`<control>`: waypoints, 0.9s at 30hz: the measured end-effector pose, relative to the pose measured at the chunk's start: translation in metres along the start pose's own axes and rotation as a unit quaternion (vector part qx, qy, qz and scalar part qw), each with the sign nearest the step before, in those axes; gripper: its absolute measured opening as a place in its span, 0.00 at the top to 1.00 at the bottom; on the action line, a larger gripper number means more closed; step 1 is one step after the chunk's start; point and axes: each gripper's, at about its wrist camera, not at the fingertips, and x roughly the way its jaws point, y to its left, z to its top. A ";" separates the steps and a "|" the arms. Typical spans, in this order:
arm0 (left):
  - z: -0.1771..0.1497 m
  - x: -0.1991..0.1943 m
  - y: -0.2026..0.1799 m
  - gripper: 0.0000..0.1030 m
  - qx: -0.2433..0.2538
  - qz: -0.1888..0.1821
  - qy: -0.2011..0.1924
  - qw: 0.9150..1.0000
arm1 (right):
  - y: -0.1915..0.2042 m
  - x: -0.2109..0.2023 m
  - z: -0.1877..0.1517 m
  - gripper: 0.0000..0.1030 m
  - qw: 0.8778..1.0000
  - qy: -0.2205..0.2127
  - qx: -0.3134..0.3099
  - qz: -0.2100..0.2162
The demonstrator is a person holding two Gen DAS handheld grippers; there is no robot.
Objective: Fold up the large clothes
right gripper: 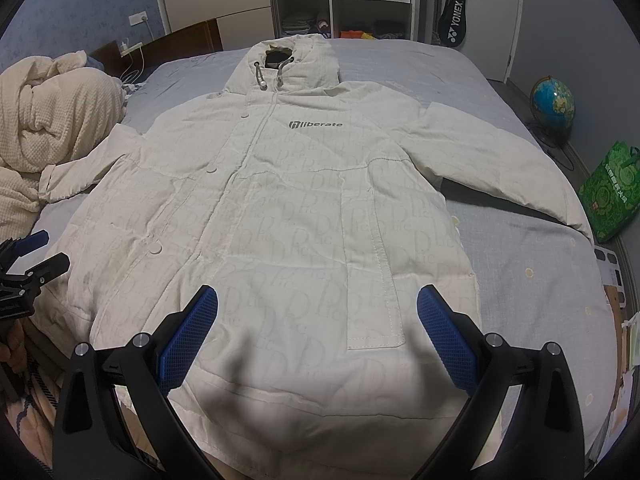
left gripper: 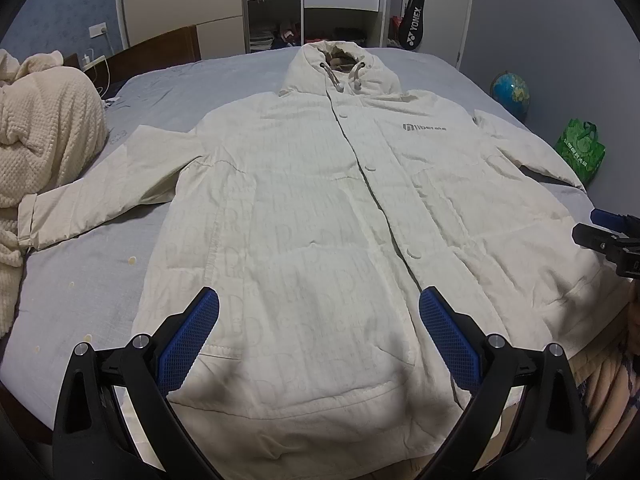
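The coat (left gripper: 320,216) is lying flat and buttoned on the bed (left gripper: 80,280), stretching away from both tongs, hood farthest off; the left tongs (left gripper: 319,332) are hovering wide open over its hem, gripping nothing; the right tongs (right gripper: 317,332) are gaping likewise beside them; a blanket (left gripper: 44,128) is sitting beyond the left sleeve.
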 end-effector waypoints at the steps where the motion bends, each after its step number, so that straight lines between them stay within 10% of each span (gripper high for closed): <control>1: 0.000 0.000 -0.001 0.06 0.001 0.001 0.001 1.000 | 0.000 0.000 0.000 0.07 1.000 0.000 0.000 0.000; 17: 0.019 0.002 0.021 0.06 -0.028 0.005 0.032 0.999 | -0.014 -0.003 0.002 0.07 0.999 0.005 0.028 0.023; 27: 0.021 0.007 0.049 0.06 -0.030 0.010 0.034 0.999 | -0.118 -0.014 0.023 0.07 0.987 -0.005 0.153 0.041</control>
